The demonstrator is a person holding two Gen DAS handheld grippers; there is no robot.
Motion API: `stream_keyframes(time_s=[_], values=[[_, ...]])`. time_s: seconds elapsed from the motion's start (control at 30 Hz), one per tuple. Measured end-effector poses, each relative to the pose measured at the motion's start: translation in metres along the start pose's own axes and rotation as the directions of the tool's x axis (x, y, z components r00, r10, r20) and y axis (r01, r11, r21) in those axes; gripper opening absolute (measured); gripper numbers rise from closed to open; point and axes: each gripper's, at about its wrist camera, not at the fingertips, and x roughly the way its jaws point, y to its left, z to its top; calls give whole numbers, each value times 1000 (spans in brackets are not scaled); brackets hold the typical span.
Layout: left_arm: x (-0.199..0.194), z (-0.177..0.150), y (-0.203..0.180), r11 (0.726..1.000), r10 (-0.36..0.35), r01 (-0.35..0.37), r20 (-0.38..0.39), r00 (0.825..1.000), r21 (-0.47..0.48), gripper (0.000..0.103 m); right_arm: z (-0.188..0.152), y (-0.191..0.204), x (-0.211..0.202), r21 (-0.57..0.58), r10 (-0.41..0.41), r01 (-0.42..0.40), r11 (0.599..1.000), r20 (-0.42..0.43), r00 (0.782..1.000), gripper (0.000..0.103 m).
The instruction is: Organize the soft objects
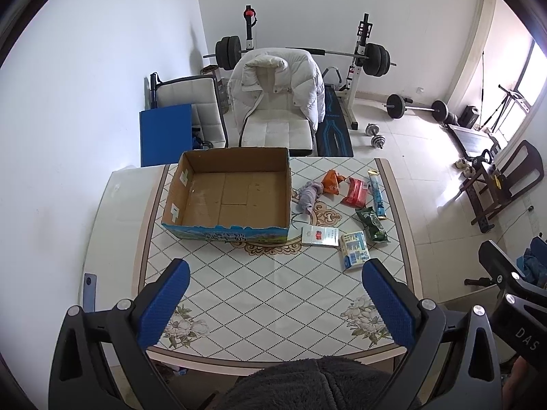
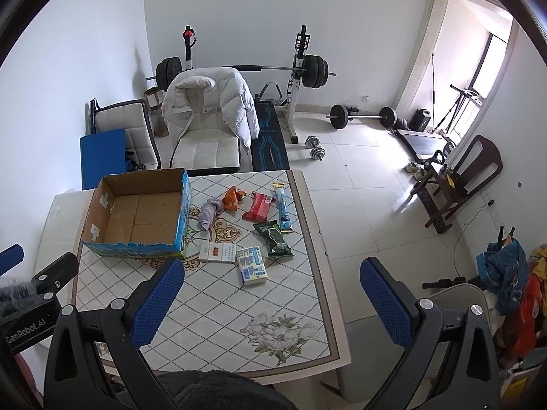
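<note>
An open, empty cardboard box (image 1: 236, 194) (image 2: 140, 212) stands at the table's far left. To its right lie a purple cloth (image 1: 309, 196) (image 2: 210, 213), an orange packet (image 1: 332, 181) (image 2: 233, 199), a red packet (image 1: 355, 192) (image 2: 259, 206), a blue tube (image 1: 377, 194) (image 2: 283, 206), a green packet (image 1: 372, 223) (image 2: 275, 239), a white-red pack (image 1: 319, 236) (image 2: 218, 252) and a blue-white tissue pack (image 1: 355, 249) (image 2: 252, 265). My left gripper (image 1: 275, 302) is open and empty above the near table. My right gripper (image 2: 271, 302) is open and empty over the table's right edge.
The patterned table (image 1: 259, 290) (image 2: 218, 300) has a chair with a white jacket (image 1: 277, 85) (image 2: 208, 102) behind it. A barbell rack (image 1: 362, 58), dumbbells (image 2: 316, 148) and a dark wooden chair (image 2: 458, 188) stand on the tiled floor. A pile of clothes (image 2: 509, 273) lies at the right.
</note>
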Motion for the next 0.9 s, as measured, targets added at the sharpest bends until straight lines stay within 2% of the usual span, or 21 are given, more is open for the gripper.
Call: stream_keyframes(time_s=[0.3, 0.9], values=[[-2, -1, -3, 1000, 6, -6, 17, 1000, -9, 103, 3, -12, -3, 8, 9, -9, 1000, 9, 1000, 103], [-5, -2, 1, 999, 21, -20, 41, 999, -26, 103, 5, -7, -3, -10, 20, -19, 1000, 25, 1000, 103]])
